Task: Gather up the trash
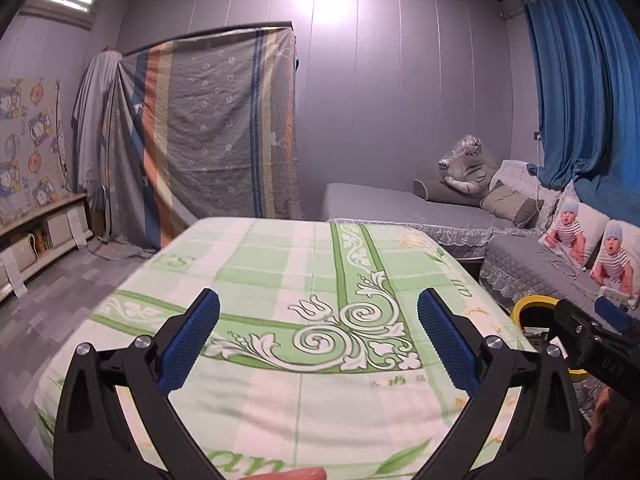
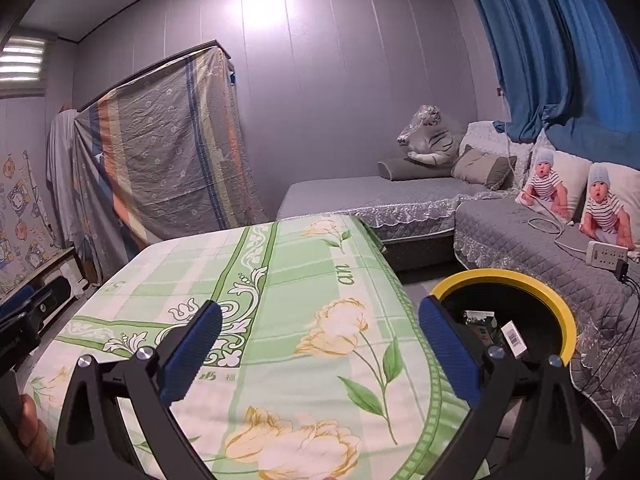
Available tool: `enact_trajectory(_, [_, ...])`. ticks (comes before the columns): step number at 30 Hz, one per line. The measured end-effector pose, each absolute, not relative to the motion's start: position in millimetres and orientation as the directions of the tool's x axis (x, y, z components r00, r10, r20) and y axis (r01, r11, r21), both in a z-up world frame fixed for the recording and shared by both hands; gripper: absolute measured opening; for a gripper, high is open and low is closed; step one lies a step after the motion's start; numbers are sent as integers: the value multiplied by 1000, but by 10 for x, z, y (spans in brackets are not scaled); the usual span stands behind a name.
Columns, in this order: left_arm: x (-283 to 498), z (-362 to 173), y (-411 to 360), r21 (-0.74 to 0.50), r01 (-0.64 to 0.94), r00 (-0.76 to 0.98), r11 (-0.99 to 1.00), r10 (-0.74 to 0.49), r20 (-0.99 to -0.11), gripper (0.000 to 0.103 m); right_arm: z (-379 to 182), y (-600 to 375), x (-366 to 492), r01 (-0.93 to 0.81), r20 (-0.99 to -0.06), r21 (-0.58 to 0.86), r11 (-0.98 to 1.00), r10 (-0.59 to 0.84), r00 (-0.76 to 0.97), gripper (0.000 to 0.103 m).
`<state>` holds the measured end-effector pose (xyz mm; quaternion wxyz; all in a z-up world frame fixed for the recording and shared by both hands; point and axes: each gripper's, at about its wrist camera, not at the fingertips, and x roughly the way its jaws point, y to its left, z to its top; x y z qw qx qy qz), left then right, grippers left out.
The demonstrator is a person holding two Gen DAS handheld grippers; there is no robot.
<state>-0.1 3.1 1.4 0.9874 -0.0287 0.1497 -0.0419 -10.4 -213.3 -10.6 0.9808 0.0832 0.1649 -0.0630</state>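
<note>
Both your claws, left (image 1: 319,340) and right (image 2: 320,346), hang apart and empty over the bench (image 2: 280,280), trash (image 2: 486,326) sits in the bin (image 2: 560,304) off its right edge, so watch you don't clip that rim.

We are looking forward from both wrists, low and close over the green-patterned desk (image 1: 280,280), facing the far grey wall. Both views are sharing the desk, sofa (image 2: 400,200) and yellow-rimmed bin (image 2: 560,304); the right camera is sitting nearer the bin.
</note>
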Motion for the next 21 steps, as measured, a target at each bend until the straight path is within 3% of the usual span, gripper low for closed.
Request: enact_trajectory(21, [-23, -74, 28, -69, 30, 956, 997, -49, -290, 95, -232, -2116, -118, 187, -330, 139, 973, -132, 935, 95])
